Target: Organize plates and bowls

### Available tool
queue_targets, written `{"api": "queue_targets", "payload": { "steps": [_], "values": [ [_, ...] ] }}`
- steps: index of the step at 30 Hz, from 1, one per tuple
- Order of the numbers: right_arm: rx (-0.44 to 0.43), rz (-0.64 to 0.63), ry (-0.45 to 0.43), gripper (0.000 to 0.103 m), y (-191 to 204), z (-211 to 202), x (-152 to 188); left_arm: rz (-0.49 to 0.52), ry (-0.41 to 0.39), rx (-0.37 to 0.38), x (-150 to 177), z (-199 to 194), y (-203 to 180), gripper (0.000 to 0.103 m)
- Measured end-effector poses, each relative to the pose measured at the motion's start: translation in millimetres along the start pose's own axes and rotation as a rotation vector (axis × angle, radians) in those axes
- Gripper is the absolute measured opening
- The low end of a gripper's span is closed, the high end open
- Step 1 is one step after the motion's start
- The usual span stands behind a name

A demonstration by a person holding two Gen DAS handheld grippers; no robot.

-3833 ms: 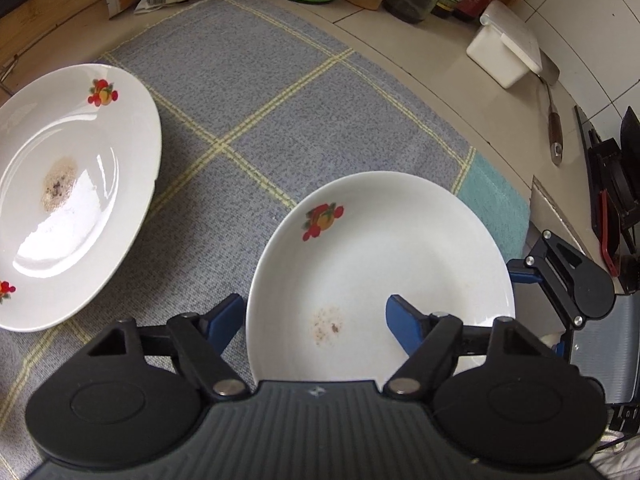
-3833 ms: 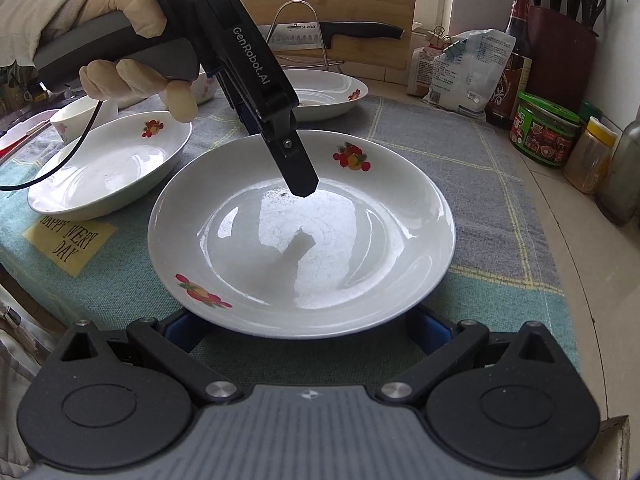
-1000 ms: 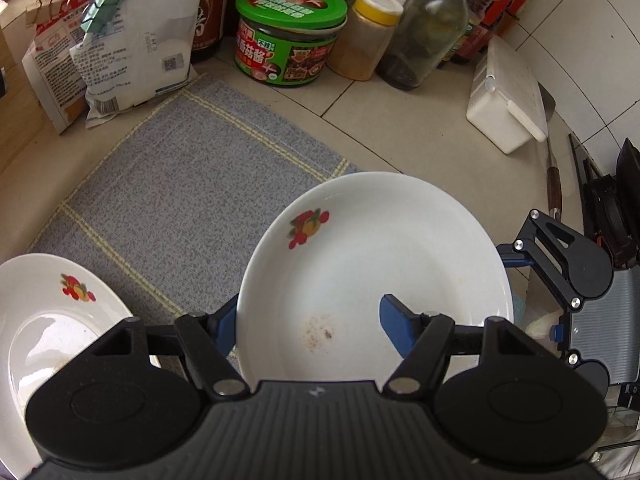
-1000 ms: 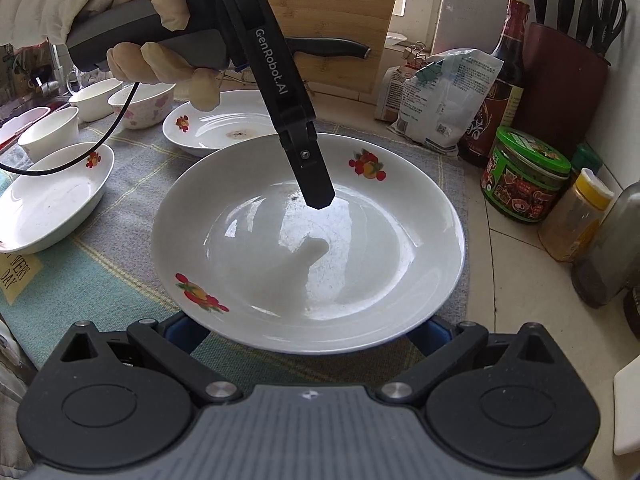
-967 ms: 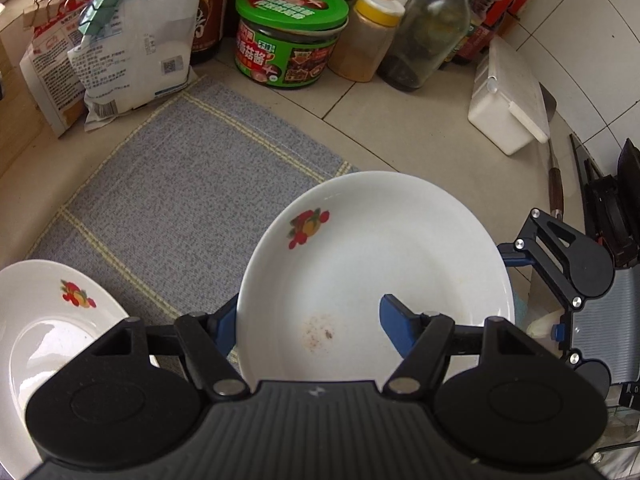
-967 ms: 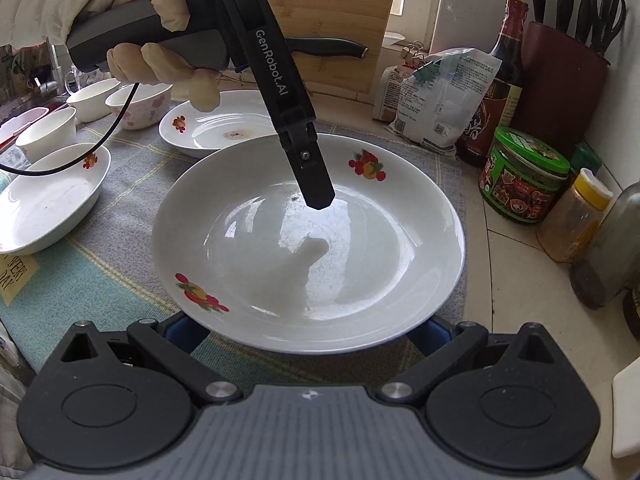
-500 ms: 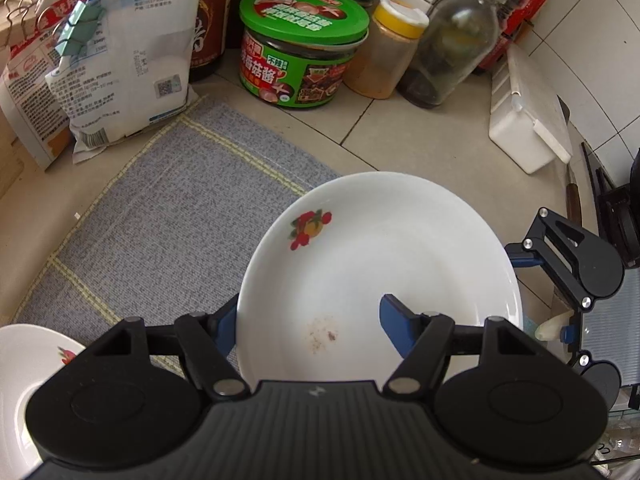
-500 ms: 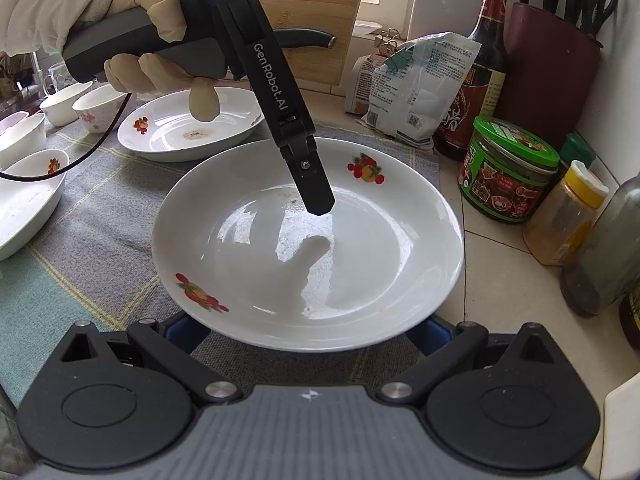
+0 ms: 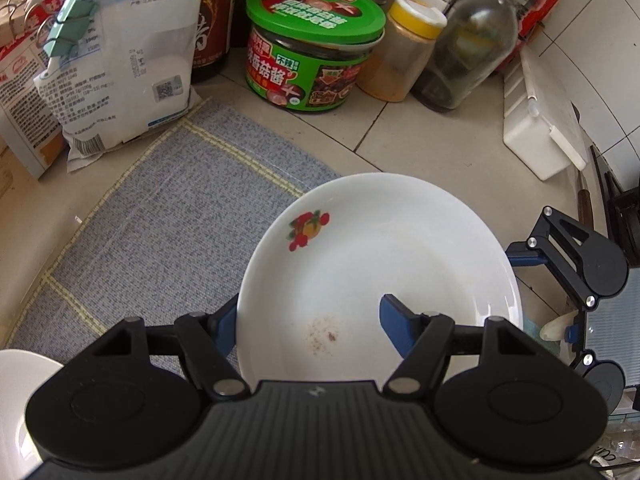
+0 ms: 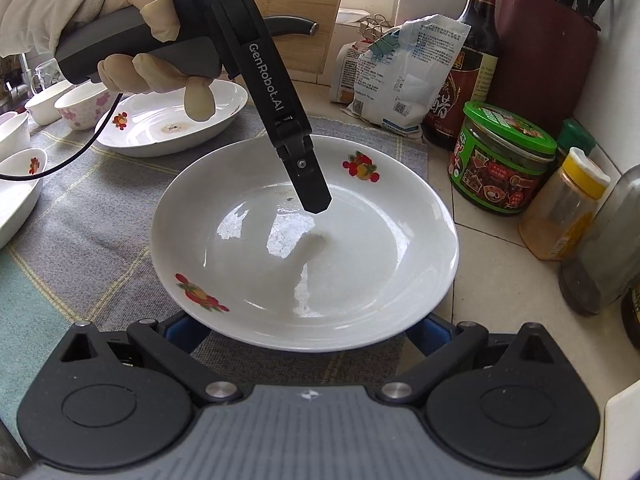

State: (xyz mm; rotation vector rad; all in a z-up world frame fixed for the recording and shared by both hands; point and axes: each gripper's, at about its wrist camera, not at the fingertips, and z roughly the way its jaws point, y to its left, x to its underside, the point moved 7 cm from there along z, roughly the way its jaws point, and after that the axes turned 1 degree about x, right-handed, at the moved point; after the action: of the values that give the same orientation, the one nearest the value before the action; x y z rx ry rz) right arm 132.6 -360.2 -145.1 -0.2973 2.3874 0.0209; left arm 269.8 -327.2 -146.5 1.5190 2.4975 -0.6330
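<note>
A white plate with fruit prints (image 9: 400,264) (image 10: 360,248) is held above the counter by both grippers. My left gripper (image 9: 308,320) grips its near rim, one blue pad inside the dish and one under it; in the right wrist view its finger (image 10: 310,184) reaches into the plate. My right gripper (image 10: 300,330) has its blue pads low under the plate's near rim, and it shows at the plate's right edge in the left wrist view (image 9: 560,256). A second fruit-print plate (image 10: 168,120) lies on the mat behind.
A green-lidded jar (image 9: 312,52), a yellow-capped spice jar (image 9: 404,48), a glass bottle (image 9: 468,48), a clipped bag (image 9: 120,60) and a white box (image 9: 540,128) stand along the counter's back. Small bowls (image 10: 80,108) sit far left on the checked mat (image 9: 160,224).
Both grippers have carried the plate away from the mat's middle toward the jars at the counter's back right. The other plates have slid back and left in view.
</note>
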Motion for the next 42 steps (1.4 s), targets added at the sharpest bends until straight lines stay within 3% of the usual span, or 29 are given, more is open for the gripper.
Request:
{"api": "queue_targets", "payload": {
  "steps": [14,25,33,42],
  "values": [
    [0.008,0.008,0.008,0.103,1,3,2,0.006,-0.011,-0.008,-2,3,1,0.070],
    [0.017,0.015,0.002,0.103,2,-2,4,0.033,-0.043,-0.046,-4,-5,-4,0.082],
    [0.034,0.060,0.013,0.103,2,-12,7,0.038,-0.107,-0.085,1,-35,-8,0.083],
    [0.095,0.149,0.010,0.103,4,-35,16,0.041,-0.234,-0.160,21,-80,-27,0.084]
  ]
}}
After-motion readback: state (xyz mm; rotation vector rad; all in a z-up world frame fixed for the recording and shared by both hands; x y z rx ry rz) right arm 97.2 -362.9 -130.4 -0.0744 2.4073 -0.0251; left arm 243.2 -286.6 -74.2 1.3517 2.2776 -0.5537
